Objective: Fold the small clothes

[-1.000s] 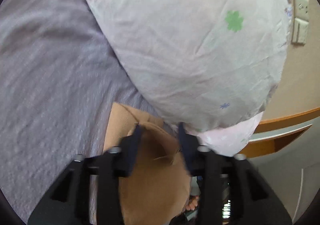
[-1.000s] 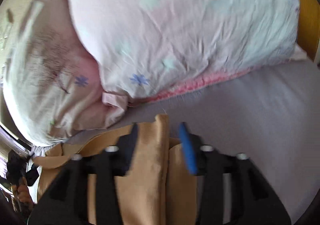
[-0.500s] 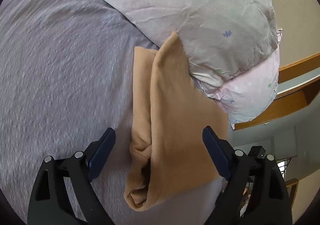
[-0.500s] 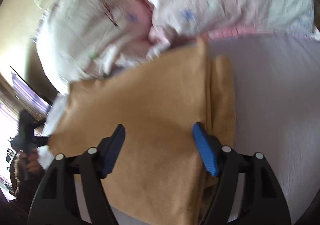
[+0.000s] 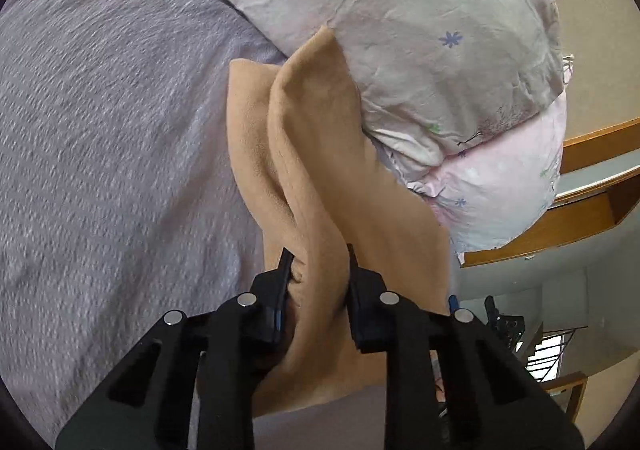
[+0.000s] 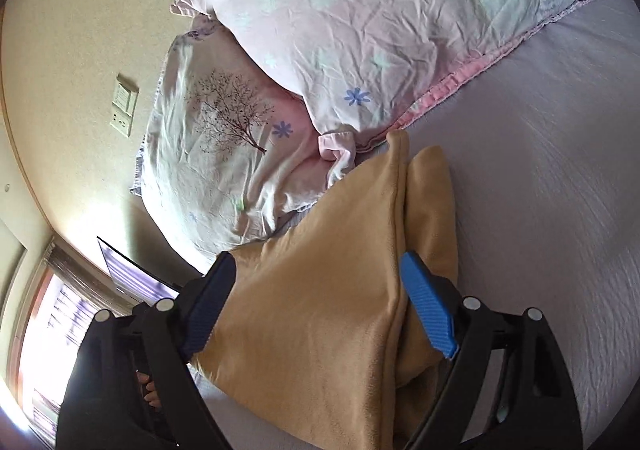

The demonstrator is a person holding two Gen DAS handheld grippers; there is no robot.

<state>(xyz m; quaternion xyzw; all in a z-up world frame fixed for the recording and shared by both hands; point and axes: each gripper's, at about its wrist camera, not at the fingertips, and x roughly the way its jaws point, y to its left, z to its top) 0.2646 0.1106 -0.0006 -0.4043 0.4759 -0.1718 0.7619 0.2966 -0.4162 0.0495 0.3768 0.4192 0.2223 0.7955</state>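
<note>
1. Grey bedspread (image 5: 112, 154) fills the near ground, pillows (image 5: 400, 34) are stacked at its head, and a beige wall behind them carries a switch plate (image 6: 124, 106); a wooden frame (image 5: 592, 146) shows past the pillows.
2. On the bedspread lies the tan cloth (image 5: 320, 154), part folded, one layer lapped over another, its far corner touching the pillows.
3. With my left gripper (image 5: 316, 262) I pinch a raised ridge of the cloth; the jaws are clamped on that bunched fold near the near edge.
4. With my right gripper (image 6: 316, 290) I straddle the cloth from the other side; the jaws stand wide apart, one finger at each side of the top layer, gripping nothing.
5. I judge the fold half made; the step in hand is taking hold of the near edge for a further fold.
6. Next, I judge, the right jaws must close on the edge level with the left, so both corners lift together.
7. Pillows crowd the far end; cloth carried that way could ride up on them and skew the fold.
</note>
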